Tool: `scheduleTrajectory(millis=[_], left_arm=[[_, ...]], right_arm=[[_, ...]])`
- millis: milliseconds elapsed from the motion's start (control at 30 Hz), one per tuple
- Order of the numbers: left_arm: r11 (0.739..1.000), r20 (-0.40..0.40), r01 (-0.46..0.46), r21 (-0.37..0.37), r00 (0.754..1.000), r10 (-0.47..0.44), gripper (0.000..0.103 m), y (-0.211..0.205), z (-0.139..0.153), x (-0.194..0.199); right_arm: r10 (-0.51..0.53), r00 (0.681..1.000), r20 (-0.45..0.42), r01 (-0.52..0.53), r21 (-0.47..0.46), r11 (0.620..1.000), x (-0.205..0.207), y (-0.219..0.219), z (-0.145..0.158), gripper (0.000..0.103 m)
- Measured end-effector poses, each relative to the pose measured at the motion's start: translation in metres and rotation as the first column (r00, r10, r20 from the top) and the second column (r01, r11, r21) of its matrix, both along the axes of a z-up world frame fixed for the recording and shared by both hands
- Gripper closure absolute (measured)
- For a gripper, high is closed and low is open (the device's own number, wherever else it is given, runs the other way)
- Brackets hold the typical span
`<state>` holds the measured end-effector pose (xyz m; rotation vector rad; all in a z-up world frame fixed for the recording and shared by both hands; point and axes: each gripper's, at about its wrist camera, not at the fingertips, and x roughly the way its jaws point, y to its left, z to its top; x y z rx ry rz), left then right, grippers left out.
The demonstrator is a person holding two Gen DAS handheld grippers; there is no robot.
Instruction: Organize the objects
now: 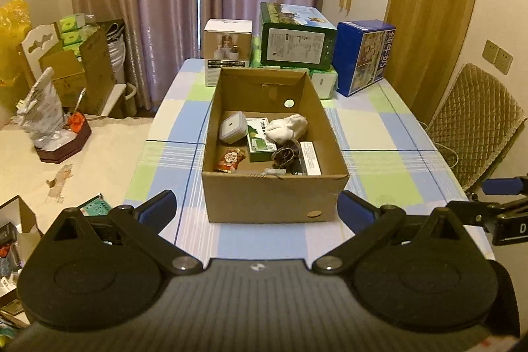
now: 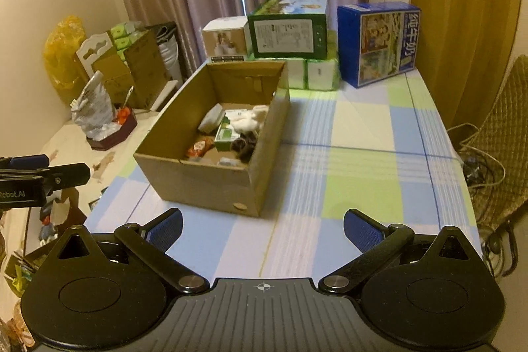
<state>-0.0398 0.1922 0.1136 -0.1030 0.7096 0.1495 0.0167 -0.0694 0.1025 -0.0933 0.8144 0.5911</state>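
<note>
Checked table, filled box, right-view cables

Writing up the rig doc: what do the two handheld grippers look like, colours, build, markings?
Both match. The left gripper and right gripper have matte black bodies with a ribbed grey centre plate, two round black side housings, silver pivot bolts, black linkage arms and blue textured pads on the jaws. A small crosshair mark sits on each plate. White lettering ending "Robot.AI" shows on the left one's side. No cables or sleeves are visible.
</note>
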Motion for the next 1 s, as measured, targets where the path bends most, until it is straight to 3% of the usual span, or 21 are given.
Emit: scheduleTrajectory(millis=[1000], left_arm=[[1.000, -0.027, 0.014, 0.021, 1.000, -0.014, 0.001, -0.037, -0.018, -0.023]], right_arm=[[-0.017, 1.000, 0.015, 0.018, -0.017, 1.000, -0.030, -0.014, -0.009, 0.002]])
